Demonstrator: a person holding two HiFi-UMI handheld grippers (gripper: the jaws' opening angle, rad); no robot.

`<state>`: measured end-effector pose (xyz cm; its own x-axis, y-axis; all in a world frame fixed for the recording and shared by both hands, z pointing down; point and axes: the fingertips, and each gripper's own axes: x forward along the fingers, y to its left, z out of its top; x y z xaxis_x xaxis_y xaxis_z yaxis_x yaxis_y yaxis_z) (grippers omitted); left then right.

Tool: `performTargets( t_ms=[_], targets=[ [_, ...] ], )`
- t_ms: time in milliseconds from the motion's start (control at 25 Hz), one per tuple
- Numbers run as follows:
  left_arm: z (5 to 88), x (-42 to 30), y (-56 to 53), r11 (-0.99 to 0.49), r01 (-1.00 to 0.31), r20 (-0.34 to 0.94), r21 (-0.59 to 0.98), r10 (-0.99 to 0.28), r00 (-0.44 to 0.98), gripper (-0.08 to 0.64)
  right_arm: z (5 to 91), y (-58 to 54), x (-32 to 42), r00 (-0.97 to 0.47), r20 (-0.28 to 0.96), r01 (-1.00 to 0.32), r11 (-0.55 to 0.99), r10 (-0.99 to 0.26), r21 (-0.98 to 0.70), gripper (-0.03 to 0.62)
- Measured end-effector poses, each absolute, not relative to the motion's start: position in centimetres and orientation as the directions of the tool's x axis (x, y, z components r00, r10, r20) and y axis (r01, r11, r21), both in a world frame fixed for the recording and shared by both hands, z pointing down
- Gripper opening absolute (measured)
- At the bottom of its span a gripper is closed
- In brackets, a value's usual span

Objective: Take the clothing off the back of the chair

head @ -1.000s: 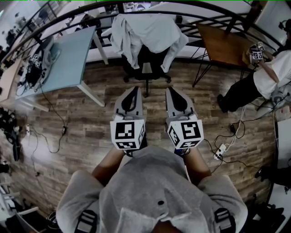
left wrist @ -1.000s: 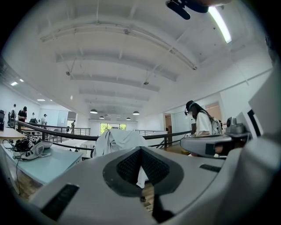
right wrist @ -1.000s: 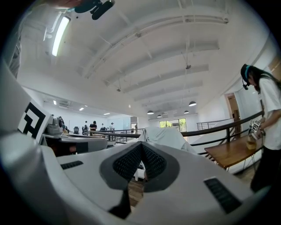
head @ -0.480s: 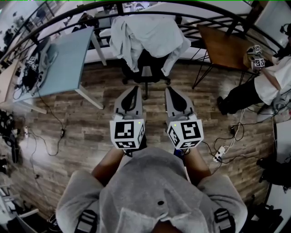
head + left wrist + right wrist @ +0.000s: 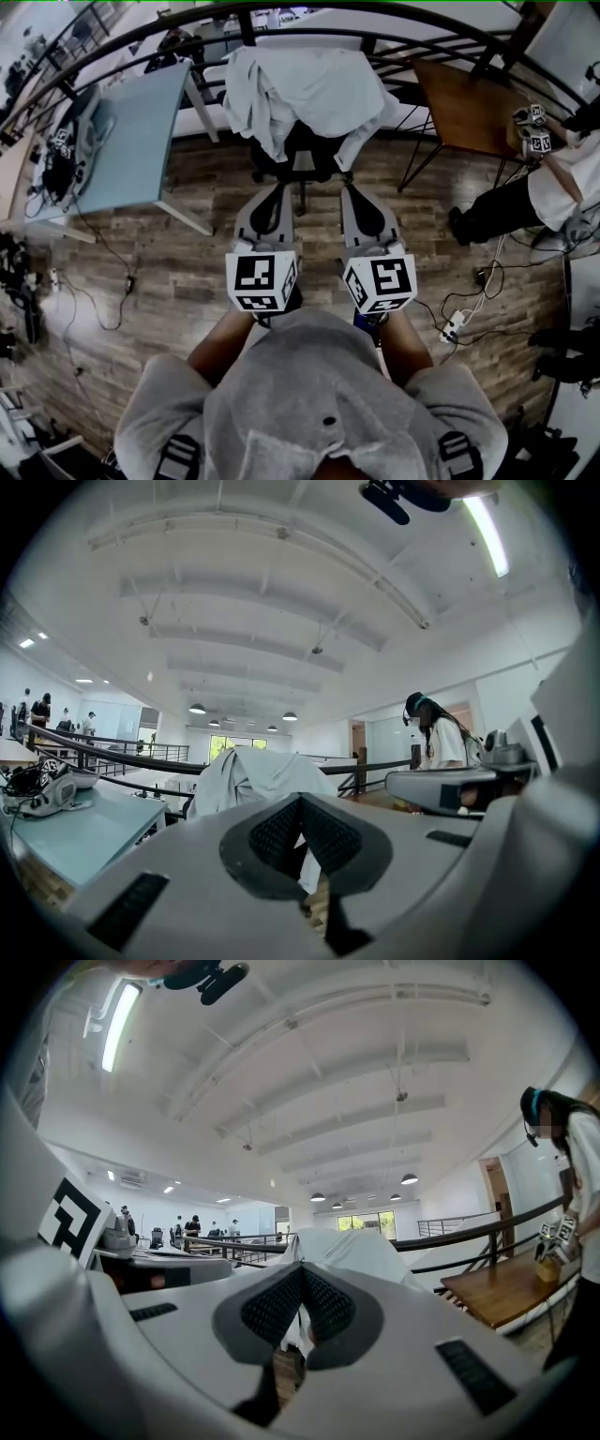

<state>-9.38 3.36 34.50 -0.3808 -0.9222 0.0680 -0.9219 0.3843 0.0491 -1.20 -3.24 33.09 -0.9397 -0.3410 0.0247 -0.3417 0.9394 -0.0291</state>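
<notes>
A pale grey-white garment (image 5: pixel 305 94) hangs draped over the back of a black office chair (image 5: pixel 302 161) straight ahead, its sleeves falling down both sides. My left gripper (image 5: pixel 274 187) and right gripper (image 5: pixel 351 186) are held side by side, level, pointing at the chair and still short of it. Both are shut with nothing between the jaws. Over the jaws in the left gripper view the garment (image 5: pixel 253 775) shows dead ahead; the right gripper view also has the garment (image 5: pixel 352 1246) just beyond its jaws.
A light blue table (image 5: pixel 141 141) with headsets stands at the left, a brown wooden table (image 5: pixel 469 98) at the right. A black railing (image 5: pixel 441 28) runs behind the chair. A person (image 5: pixel 553 183) sits at the far right. Cables and a power strip (image 5: pixel 457 314) lie on the wooden floor.
Both grippers have moved forward toward the chair, side by side. The chair and garment now sit closer and larger in the head view. Jaws stayed shut.
</notes>
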Motion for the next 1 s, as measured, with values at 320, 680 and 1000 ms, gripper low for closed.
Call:
performTargets(
  t_ms=[320, 680, 1000],
  targets=[
    [34.4, -12.9, 0.6, 0.367, -0.928, 0.077, 0.058, -0.929, -0.362, 0.009, 32.3, -5.6, -4.5, -0.94, 0.02, -0.341, 0.94, -0.34, -0.033, 0.011],
    [33.9, -15.7, -1.5, 0.343, -0.937, 0.084, 0.068, -0.938, -0.337, 0.009, 31.7, -7.5, -7.9, -0.933, 0.036, -0.358, 0.933, -0.358, -0.021, 0.011],
    [33.8, -18.9, -2.5, 0.331, -0.941, 0.1, 0.07, -0.941, -0.324, 0.009, 30.9, -9.0, -10.6, -0.924, 0.033, -0.381, 0.925, -0.38, -0.015, 0.011]
  ],
)
